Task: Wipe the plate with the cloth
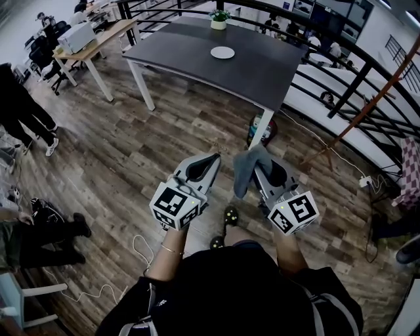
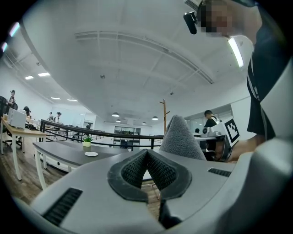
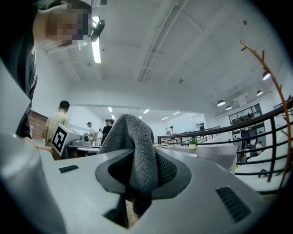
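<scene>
A small white plate lies on the dark grey table, well ahead of both grippers. My right gripper is shut on a grey cloth, which drapes over its jaws. In the right gripper view the cloth fills the gap between the jaws, and the plate is a small disc far off. My left gripper is shut with nothing in it, held beside the right one. Its view shows the jaws meeting, the cloth to the right and the plate at a distance.
A potted plant stands on the table behind the plate. A red object sits by the white table leg. A wooden coat rack and black railing are on the right. People and a desk with a printer are at the left.
</scene>
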Demonstrator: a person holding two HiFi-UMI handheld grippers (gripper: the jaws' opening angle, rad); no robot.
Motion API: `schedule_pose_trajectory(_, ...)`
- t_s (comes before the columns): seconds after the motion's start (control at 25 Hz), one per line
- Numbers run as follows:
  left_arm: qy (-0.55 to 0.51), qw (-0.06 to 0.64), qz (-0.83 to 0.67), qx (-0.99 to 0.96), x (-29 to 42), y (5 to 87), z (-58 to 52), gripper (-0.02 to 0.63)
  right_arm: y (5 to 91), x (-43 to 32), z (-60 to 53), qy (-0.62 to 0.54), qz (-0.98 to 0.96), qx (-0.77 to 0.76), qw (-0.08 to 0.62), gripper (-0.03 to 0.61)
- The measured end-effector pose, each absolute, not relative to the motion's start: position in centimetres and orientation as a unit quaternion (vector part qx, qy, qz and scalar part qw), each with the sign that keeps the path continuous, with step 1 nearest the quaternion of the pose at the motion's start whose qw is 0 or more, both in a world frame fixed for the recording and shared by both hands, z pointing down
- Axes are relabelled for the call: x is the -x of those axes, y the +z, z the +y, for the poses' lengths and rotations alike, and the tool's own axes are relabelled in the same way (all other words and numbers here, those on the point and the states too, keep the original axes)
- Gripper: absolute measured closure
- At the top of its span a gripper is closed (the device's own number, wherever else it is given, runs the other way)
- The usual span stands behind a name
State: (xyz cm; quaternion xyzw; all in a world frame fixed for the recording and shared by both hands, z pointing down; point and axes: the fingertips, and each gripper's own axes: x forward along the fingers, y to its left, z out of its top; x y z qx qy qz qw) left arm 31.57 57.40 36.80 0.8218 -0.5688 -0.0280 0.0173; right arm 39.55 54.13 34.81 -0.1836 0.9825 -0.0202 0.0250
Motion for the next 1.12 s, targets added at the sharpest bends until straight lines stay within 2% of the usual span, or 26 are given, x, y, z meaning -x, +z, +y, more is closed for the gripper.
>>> schedule_pose_trajectory(1.12, -0.010, 0.005, -0.580, -0.815, -20.6, 36.6, 35.3, 0.609, 34.9, -28.3, 30.6, -0.023, 0.985, 0.167, 0.041, 0.492)
